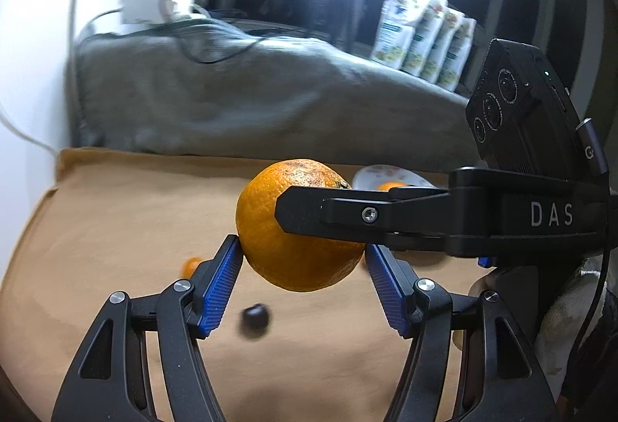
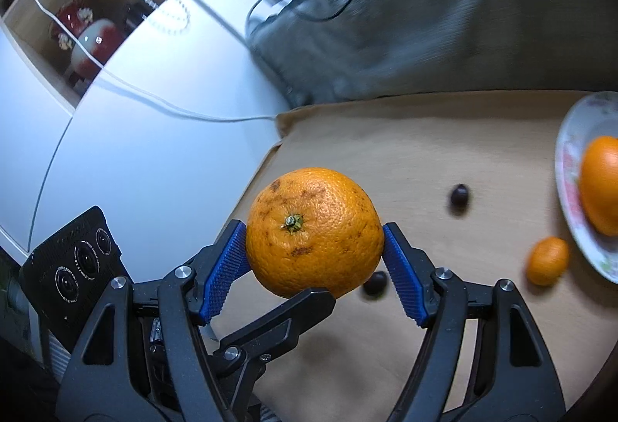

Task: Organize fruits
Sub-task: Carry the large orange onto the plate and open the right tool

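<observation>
We see one large round orange w/ brown-speckled peel [image 1: 293,229] clamped by both claws, lifted above the tan cloth surface [image 1: 116,229]. L gripper [image 1: 303,260]: blue pads press it at 9 and 3 o'clock. R gripper [image 2: 314,252]: same hold, stem facing cam. R finger crosses from 3 o'clock in L view. Patterned white plate [image 2: 571,159] at 3 o'clock, small orange fruit [image 2: 547,260] just beside rim; dark round fruit [image 2: 459,196] apart.

Behind the big orange [image 2: 314,233], one dark small fruit [image 2: 374,283] half hidden, kind unclear. Right of the orange, plate [image 2: 567,167] and its orange fruit [image 2: 600,184] cut by the frame edge. Beyond the orange, grey cloth [image 1: 247,94] smeared by blur.
</observation>
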Tool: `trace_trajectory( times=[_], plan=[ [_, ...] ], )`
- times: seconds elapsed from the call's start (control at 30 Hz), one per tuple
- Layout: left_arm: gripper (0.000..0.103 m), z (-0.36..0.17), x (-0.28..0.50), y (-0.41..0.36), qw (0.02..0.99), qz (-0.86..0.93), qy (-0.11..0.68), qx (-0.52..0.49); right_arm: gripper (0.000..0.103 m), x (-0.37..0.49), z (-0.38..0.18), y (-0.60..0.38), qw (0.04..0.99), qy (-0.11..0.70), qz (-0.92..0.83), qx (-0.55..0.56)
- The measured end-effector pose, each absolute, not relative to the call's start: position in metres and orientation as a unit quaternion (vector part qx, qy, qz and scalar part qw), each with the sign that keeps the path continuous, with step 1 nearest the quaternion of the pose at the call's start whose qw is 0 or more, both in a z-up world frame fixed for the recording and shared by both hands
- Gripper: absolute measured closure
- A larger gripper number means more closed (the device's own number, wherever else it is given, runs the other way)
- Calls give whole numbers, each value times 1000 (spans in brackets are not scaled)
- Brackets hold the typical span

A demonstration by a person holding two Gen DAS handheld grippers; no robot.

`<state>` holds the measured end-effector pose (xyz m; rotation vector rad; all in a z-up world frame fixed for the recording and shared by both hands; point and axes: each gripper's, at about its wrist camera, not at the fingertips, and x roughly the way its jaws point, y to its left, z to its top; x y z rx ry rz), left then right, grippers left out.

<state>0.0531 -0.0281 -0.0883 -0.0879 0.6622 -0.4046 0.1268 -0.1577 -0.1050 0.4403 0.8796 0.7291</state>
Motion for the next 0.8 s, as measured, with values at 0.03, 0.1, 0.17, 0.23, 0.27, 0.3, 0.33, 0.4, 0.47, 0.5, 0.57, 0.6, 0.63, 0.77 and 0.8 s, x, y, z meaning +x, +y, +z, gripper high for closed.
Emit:
trace_trajectory(
  times=[0.03,0.1,0.17,0.23,0.27,0.3,0.33,0.4,0.47,0.5,0.57,0.6,0.63,0.77,0.8],
  plan=[
    [38,-88,54,-35,924,-203,323,-39,29,125,-104,-166,821,410,337,209],
    [38,-86,54,-50,921,-216,323,-33,29,122,-103,-182,826,406,326,215],
    [38,-86,56,-66,917,-230,324,-26,29,118,-102,-201,831,403,316,219],
    [38,-85,56,-79,914,-241,325,-20,29,114,-102,-216,835,399,306,224],
    [38,-85,57,-89,912,-248,326,-17,29,112,-102,-226,837,397,301,226],
    [38,-85,57,-95,911,-252,326,-14,29,110,-102,-233,839,395,297,228],
    [38,-85,58,-102,909,-257,327,-11,29,109,-102,-240,841,393,292,230],
    [38,-84,60,-116,906,-267,328,-4,29,106,-102,-253,844,391,283,236],
    [38,-85,63,-129,903,-277,330,3,29,104,-103,-267,846,388,275,240],
    [38,-85,65,-134,901,-281,330,5,29,103,-103,-274,848,387,270,243],
    [38,-86,68,-147,898,-289,332,10,29,103,-104,-285,850,385,262,247],
    [38,-87,70,-152,897,-292,333,13,29,103,-105,-292,851,384,258,249],
    [38,-87,72,-158,895,-296,333,16,29,103,-106,-298,851,383,255,252],
    [38,-90,77,-180,888,-310,339,27,29,104,-111,-323,853,382,241,263],
    [38,-91,79,-184,886,-312,341,29,29,105,-113,-328,853,382,238,266]
  ],
)
